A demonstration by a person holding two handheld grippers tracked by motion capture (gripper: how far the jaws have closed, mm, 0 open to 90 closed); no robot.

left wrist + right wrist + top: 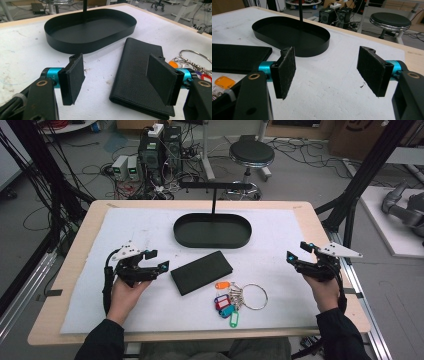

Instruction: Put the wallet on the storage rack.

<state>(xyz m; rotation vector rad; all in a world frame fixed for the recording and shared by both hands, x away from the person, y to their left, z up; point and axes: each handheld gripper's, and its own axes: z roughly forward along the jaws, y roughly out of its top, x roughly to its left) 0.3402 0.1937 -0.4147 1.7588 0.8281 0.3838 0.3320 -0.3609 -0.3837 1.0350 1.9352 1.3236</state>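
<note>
Black leather wallet (201,272), flat, folded, rectangular, lies mid-surface, tilted. Left gripper (159,261) at wallet's 9 o'clock, just beside, not touching; jaws spread, nothing between. Key ring with coloured tags (235,299) at wallet's 4 o'clock. Black oval tray (212,230) at 12 o'clock. Right gripper (295,255) well apart at 3 o'clock, jaws spread, empty.

High view overhead facing forward, gripper views low, close, sharing the black tray (212,231).

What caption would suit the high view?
Two open hand-held grippers, left and right, flank a black wallet, key ring and oval tray.
</note>
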